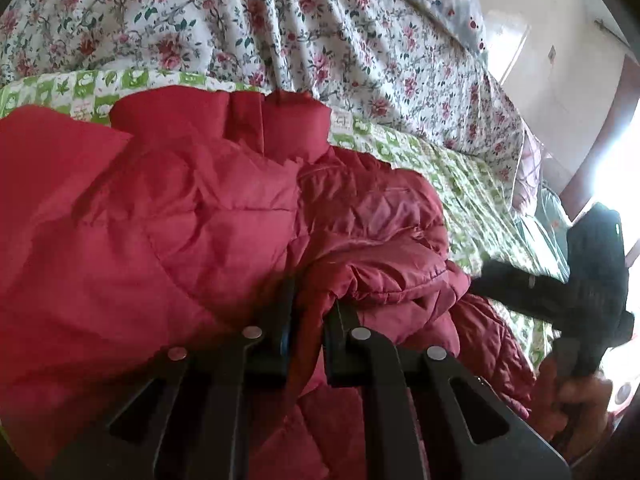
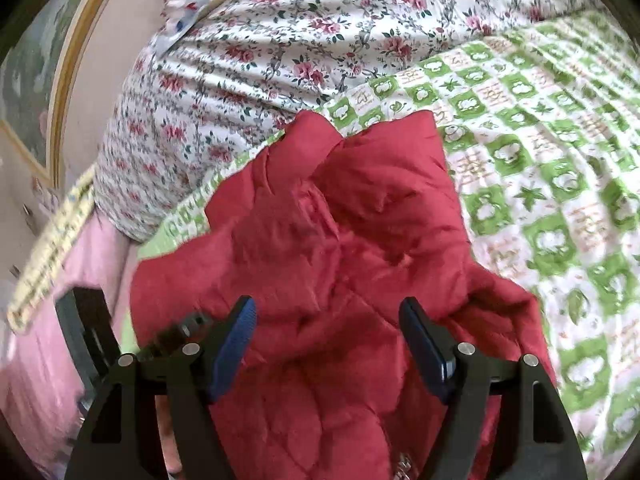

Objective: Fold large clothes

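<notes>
Jacket [image 1: 208, 216] fabric sits pinched in the left gripper [image 1: 308, 320]; right gripper [image 2: 328, 344] hangs released above it.

The right gripper [image 2: 328, 334] hangs over a red quilted jacket [image 2: 340, 240] with its blue-padded fingers [image 2: 236, 344] spread wide and fabric bulging up between them. The jacket lies rumpled on a green-and-white checked sheet [image 2: 560, 184]. Behind it, a rose-print cover [image 2: 280, 40] is bunched up, and a gold-edged frame [image 2: 60, 92] shows at left.
</notes>
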`<state>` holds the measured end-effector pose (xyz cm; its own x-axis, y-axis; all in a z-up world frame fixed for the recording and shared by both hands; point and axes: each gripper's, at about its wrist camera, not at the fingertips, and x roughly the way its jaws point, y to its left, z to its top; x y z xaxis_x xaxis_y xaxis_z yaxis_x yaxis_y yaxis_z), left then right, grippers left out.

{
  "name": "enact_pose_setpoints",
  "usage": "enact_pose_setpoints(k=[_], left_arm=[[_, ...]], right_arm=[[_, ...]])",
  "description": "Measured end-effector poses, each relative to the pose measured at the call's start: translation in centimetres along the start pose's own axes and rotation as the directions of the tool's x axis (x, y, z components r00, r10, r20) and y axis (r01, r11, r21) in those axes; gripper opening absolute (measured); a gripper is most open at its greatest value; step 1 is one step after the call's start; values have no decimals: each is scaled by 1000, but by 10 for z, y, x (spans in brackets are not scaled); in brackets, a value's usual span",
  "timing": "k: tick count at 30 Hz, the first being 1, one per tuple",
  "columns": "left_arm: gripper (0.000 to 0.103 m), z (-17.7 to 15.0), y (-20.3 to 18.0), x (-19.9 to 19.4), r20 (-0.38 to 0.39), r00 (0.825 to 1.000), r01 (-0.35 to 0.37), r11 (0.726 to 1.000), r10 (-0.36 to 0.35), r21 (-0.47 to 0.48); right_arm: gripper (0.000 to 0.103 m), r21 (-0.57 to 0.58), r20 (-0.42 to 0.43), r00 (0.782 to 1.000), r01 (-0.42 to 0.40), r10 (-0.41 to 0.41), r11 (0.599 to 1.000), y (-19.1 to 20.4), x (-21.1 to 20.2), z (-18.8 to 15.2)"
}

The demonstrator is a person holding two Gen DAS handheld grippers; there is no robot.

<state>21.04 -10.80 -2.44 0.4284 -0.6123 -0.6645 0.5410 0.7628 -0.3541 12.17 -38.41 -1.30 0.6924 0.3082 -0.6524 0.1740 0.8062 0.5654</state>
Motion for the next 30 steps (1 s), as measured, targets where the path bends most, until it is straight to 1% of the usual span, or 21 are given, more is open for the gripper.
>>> enact_pose_setpoints(k=[1, 4, 6, 7, 8, 9, 10, 11, 12, 13, 14, 15, 16, 17, 19, 21, 22, 24, 27, 29, 30], left_arm=[[8, -1, 0, 0, 1, 1000, -1, 1000, 1, -2], [9, -2, 1, -2, -10, 1000, -1, 1000, 1, -13], [12, -2, 0, 0, -19, 1000, 0, 1000, -1, -27], [14, -1, 0, 0, -29, 1000, 1, 999, -2, -34], [16, 0, -1, 3, -39, 999, 0, 999, -1, -36], [17, 0, -1, 4, -60, 998, -5, 999, 3, -41], [20, 0, -1, 4, -73, 997, -8, 999, 5, -42], [23, -1, -1, 4, -90, 996, -11, 999, 7, -40], [26, -2, -2, 2, -103, 995, -8, 999, 4, -35], [34, -5, -4, -2, -111, 994, -1, 1000, -2, -28], [49, -7, -5, -6, -113, 994, 7, 1000, -9, -22], [63, -11, -7, -12, -112, 993, 22, 1000, -24, -20], [84, -15, -9, -20, -100, 995, 22, 1000, -24, -22], [87, -18, -10, -26, -83, 996, 11, 1000, -12, -20], [87, -26, -11, -42, -58, 998, 1, 1000, -2, -9], [87, -29, -5, -55, -32, 999, -2, 1000, 1, -20], [87, -28, 1, -63, -12, 1000, -17, 999, 17, -31], [87, -23, 16, -75, 23, 998, -57, 997, 58, -55], [87, -10, 46, -85, 59, 987, -139, 984, 146, -109], [87, -3, 68, -85, 59, 981, -174, 973, 185, -154], [87, 0, 80, -79, 41, 979, -191, 967, 201, -167]], right_arm=[[74, 3, -3, 1000, -18, 18, 1000, 1, 4, 6], [73, 17, -48, 998, -45, 46, 999, 3, 26, 22], [73, 34, -103, 994, -33, 36, 999, 1, 49, 28], [71, 47, -133, 991, -22, 28, 999, -1, 64, 31], [49, 51, -150, 988, -15, 22, 999, -2, 72, 33], [29, 53, -172, 985, -3, 12, 999, -3, 82, 33], [15, 70, -191, 981, -3, 16, 998, -5, 88, 34], [12, 83, -191, 981, -7, 23, 997, -7, 88, 34], [10, 77, -181, 983, -10, 24, 997, -6, 86, 35], [9, 52, -168, 986, 1, 8, 999, -2, 82, 36], [8, 37, -159, 987, 9, -3, 999, 0, 79, 37], [7, 21, -146, 989, 19, -16, 1000, 3, 74, 37], [6, 11, -131, 991, 26, -24, 1000, 5, 68, 38], [6, 9, -120, 992, 31, -30, 999, 4, 63, 41], [6, -6, -73, 996, 59, -59, 998, 2, 47, 45], [6, -16, -47, 996, 78, -79, 997, -2, 34, 47], [5, -22, -42, 995, 87, -88, 996, -5, 28, 47], [5, -40, -35, 993, 114, -115, 993, -10, 21, 45], [5, -76, -30, 984, 175, -178, 982, -16, 18, 37], [5, -69, -34, 981, 188, -190, 980, -22, 22, 34], [5, -65, -39, 981, 188, -191, 980, -25, 25, 32]])
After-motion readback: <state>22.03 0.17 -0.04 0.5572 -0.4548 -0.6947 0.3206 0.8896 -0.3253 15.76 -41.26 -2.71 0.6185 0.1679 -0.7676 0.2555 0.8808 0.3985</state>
